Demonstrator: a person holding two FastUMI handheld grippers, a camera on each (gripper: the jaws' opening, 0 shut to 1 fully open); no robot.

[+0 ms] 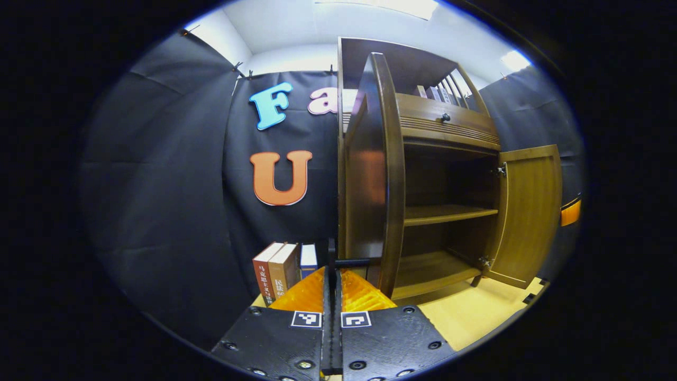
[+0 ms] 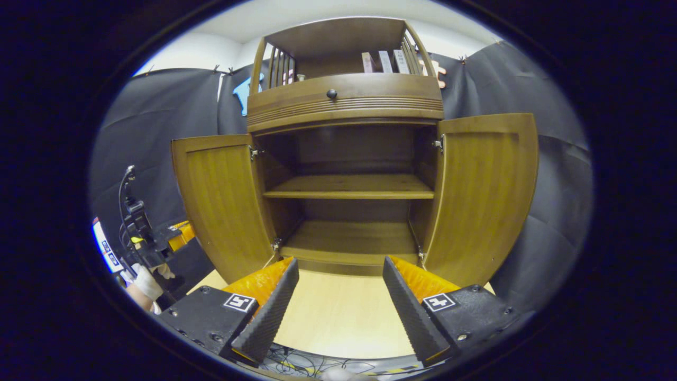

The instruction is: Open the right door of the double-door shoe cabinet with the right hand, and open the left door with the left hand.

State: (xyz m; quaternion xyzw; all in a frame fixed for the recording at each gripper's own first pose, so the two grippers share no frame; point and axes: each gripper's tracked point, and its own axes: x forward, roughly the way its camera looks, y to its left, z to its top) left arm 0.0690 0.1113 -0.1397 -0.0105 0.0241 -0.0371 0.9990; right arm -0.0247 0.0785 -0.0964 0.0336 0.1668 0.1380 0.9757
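A: At far left of the right gripper view, left claw point(image 2: 177, 235) shows small beside a gloved hand point(image 2: 147, 283), just outside the brown wooden left door point(image 2: 222, 203). That door stands swung wide. Centre: brown wooden double-door shoe cabinet point(image 2: 346, 108) open, two bare shelves inside, one round dark knob on the drawer front above. Right: brown wooden right door point(image 2: 484, 196) also swung wide. Right claw point(image 2: 341, 296) spread apart, pinching nothing, clear of the cabinet.

B: Left gripper view, left to right: black cloth wall, upright books point(image 1: 280, 270) low down, then left claw point(image 1: 332, 288) pressed together, its tips close to a thin dark bar at the left door point(image 1: 378, 174) edge. Whether it pinches that bar, cannot tell. Right door point(image 1: 529, 214) open beyond.

A: Judgement: both openings look done. Only release and withdrawal of the left claw would be left.

B: Surface: pale wooden desk point(image 2: 338, 317) under the cabinet, cables at its near edge. Room: white ceiling with light panels, black cloth on all sides.
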